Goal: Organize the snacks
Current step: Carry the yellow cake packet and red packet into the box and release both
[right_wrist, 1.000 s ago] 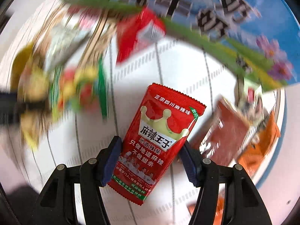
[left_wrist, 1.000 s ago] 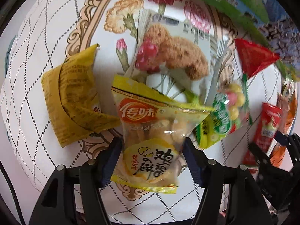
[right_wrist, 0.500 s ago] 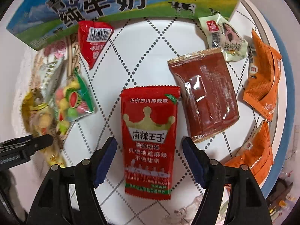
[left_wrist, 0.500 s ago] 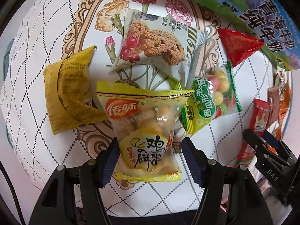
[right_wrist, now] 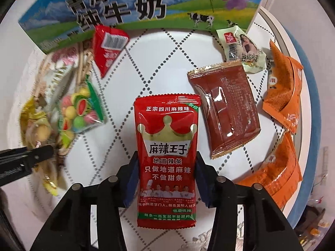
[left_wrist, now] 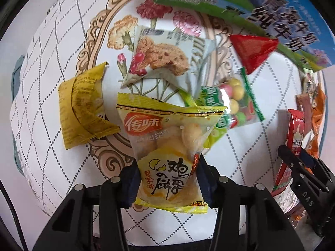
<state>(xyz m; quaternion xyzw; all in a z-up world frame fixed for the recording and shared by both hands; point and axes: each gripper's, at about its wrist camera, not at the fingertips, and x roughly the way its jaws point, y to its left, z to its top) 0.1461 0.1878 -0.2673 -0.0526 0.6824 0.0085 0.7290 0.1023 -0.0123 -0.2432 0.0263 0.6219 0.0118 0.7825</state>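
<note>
My left gripper [left_wrist: 167, 179] is shut on a yellow egg-biscuit packet [left_wrist: 167, 146], its pads pinching the lower half. The packet stands up in front of a cookie packet [left_wrist: 163, 60], a folded yellow packet [left_wrist: 83, 108] and a bag of coloured candy balls [left_wrist: 236, 104]. My right gripper [right_wrist: 166, 179] is shut on a red spicy-strip packet [right_wrist: 167, 146]. It also shows at the right edge of the left wrist view [left_wrist: 296, 133].
A blue and green milk carton [right_wrist: 125, 6] lies at the back. A red triangular packet [right_wrist: 106, 48], a brown packet [right_wrist: 226, 108], a pale green packet [right_wrist: 242, 48] and orange packets [right_wrist: 284, 90] lie on the white patterned tablecloth [right_wrist: 150, 67].
Both grippers closed from open onto their packets. The left one squeezed the yellow packet narrower; the right one closed on the red packet, which sits nearer the camera.
</note>
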